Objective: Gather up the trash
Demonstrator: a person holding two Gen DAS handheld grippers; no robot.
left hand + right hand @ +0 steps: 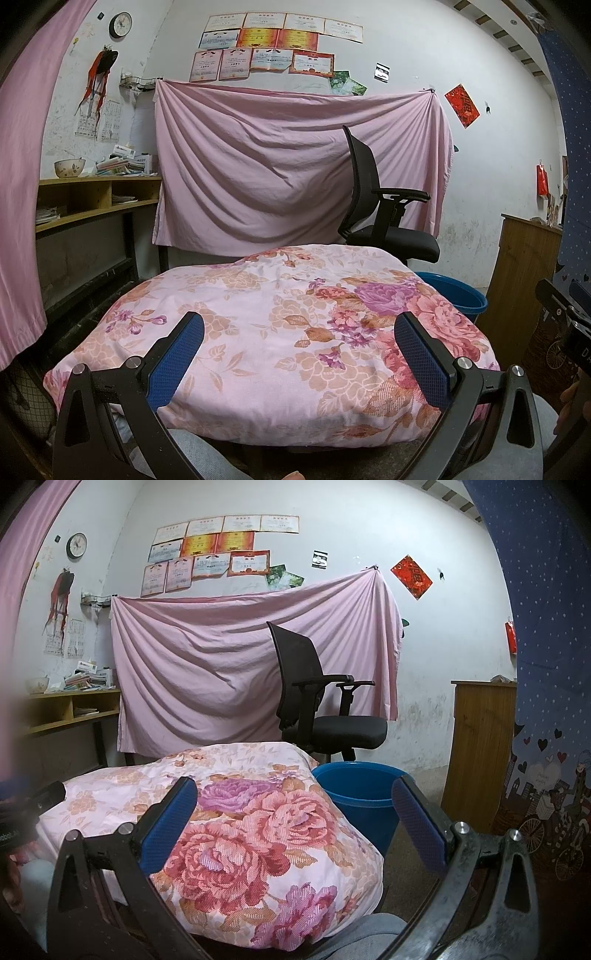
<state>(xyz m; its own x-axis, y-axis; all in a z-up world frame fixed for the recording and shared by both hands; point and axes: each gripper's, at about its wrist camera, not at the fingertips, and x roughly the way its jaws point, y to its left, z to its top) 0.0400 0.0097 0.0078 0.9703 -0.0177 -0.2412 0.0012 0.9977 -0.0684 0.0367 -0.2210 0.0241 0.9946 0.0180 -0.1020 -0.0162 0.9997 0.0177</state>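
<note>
Okay, my left gripper (pixel 299 354) hangs over the floral cloth (pixel 280 332), fingers spread wide with nothing between them. My right gripper (pixel 293 823) is the same, fingers apart and empty. The blue bucket (pixel 360 797) sits on the floor just beside the cloth's right edge, below the black chair (pixel 317 709).

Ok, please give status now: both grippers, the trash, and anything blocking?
Left gripper open, empty. Right gripper open, empty. No trash visible on floral cushion. Blue bucket beside cushion, unobstructed.
</note>
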